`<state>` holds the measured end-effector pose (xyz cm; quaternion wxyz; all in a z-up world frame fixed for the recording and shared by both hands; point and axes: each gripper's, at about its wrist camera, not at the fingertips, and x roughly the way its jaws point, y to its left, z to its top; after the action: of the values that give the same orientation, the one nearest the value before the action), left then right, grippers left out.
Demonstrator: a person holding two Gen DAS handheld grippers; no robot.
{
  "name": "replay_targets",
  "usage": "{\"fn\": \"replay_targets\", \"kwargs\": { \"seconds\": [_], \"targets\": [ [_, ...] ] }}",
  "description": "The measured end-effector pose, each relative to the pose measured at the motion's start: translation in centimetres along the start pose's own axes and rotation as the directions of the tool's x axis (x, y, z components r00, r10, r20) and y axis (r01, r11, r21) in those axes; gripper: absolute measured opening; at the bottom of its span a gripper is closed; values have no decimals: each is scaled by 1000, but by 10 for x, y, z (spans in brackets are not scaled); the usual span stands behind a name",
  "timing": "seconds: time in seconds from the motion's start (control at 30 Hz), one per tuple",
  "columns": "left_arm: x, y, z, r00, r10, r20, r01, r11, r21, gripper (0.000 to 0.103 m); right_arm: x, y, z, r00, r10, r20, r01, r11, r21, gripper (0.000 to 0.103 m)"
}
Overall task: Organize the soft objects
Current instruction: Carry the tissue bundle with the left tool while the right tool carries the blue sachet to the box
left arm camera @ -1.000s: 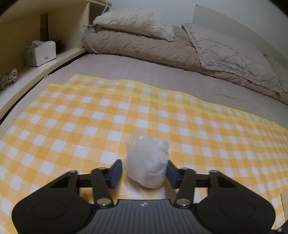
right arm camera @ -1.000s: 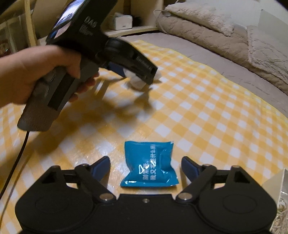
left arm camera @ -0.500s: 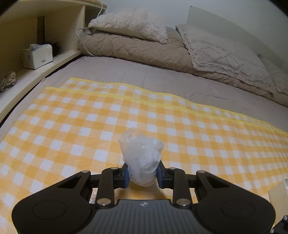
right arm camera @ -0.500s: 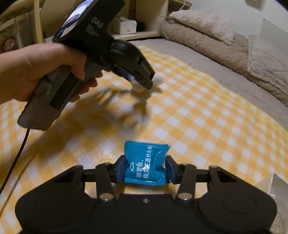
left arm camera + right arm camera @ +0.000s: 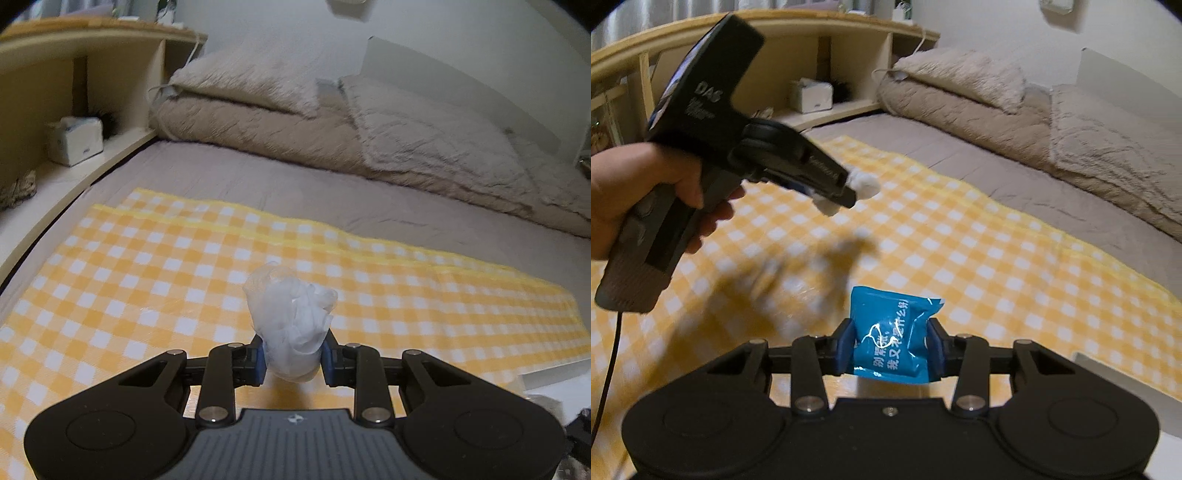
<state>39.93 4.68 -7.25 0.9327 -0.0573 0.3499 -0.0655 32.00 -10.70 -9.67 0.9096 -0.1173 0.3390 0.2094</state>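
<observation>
My left gripper (image 5: pixel 292 360) is shut on a crumpled white plastic bag (image 5: pixel 291 325) and holds it above the yellow checked cloth (image 5: pixel 147 280). From the right wrist view the left gripper (image 5: pixel 834 188) is in the air at the left with the white bag (image 5: pixel 862 182) sticking out of it. My right gripper (image 5: pixel 890 350) is shut on a blue tissue packet (image 5: pixel 892 338) with white writing, lifted above the cloth (image 5: pixel 960 258).
Beige quilts and pillows (image 5: pixel 332 125) lie piled at the far end of the bed. A wooden shelf (image 5: pixel 55 110) on the left holds a tissue box (image 5: pixel 75 138). A white box edge (image 5: pixel 546 380) shows at the right, also in the right wrist view (image 5: pixel 1108 365).
Both grippers closed on their objects, the left on the white bag and the right on the blue packet. Both then lifted them off the cloth.
</observation>
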Motion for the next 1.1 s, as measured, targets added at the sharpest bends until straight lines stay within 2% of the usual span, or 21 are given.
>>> {"fn": "replay_targets", "kwargs": {
  "seconds": [0.3, 0.63, 0.83, 1.1],
  "targets": [
    [-38, -40, 2, 995, -78, 54, 76, 996, 39, 30, -49, -36, 2, 995, -76, 67, 71, 995, 77, 43],
    [-62, -89, 5, 980, -176, 90, 171, 983, 66, 29, -102, -89, -5, 977, -178, 118, 155, 971, 180, 43],
    [-58, -133, -3, 964, -260, 57, 254, 963, 95, 30, -127, -119, -19, 967, -229, 113, 201, 955, 219, 43],
    [-45, -200, -16, 925, -379, -1, 376, 918, 128, 30, -145, -167, -46, 945, -318, 72, 282, 910, 304, 43]
  ]
}}
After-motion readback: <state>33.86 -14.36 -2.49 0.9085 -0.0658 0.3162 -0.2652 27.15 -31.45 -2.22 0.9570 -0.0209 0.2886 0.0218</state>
